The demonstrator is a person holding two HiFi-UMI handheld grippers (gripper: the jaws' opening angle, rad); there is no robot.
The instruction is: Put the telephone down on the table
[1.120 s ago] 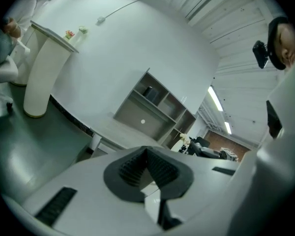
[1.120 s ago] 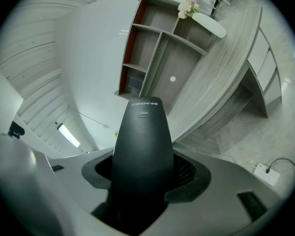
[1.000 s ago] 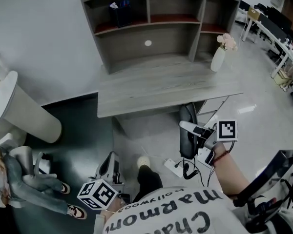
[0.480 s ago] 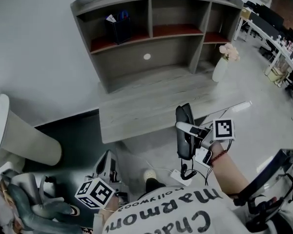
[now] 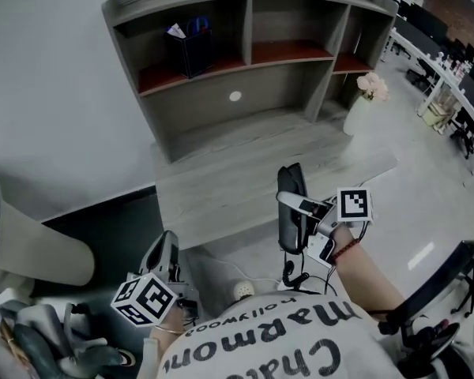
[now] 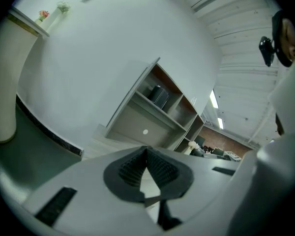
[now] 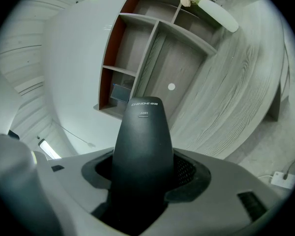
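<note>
My right gripper [image 5: 302,208] is shut on the black telephone [image 5: 289,209], which stands roughly upright in the head view and overlaps the front edge of the grey wooden table [image 5: 221,186]. In the right gripper view the telephone [image 7: 142,141] rises out of the right gripper [image 7: 143,175], with a pad against each side, and the table [image 7: 236,82] lies beyond it. The left gripper [image 5: 165,257] hangs low at the left, below the table edge. Seen in its own view, the left gripper [image 6: 146,154] has its pads touching and holds nothing.
A grey shelf unit [image 5: 245,61] stands at the back of the table, with a dark box [image 5: 188,42] in one compartment. A white vase of flowers [image 5: 362,107] stands at the table's right end. A chair frame [image 5: 438,287] is at the right, and a person's legs [image 5: 55,342] at the lower left.
The right gripper has carried the telephone up and forward, from beside the table's underside to over its front edge. The left gripper has risen slightly. The head view has shifted.
</note>
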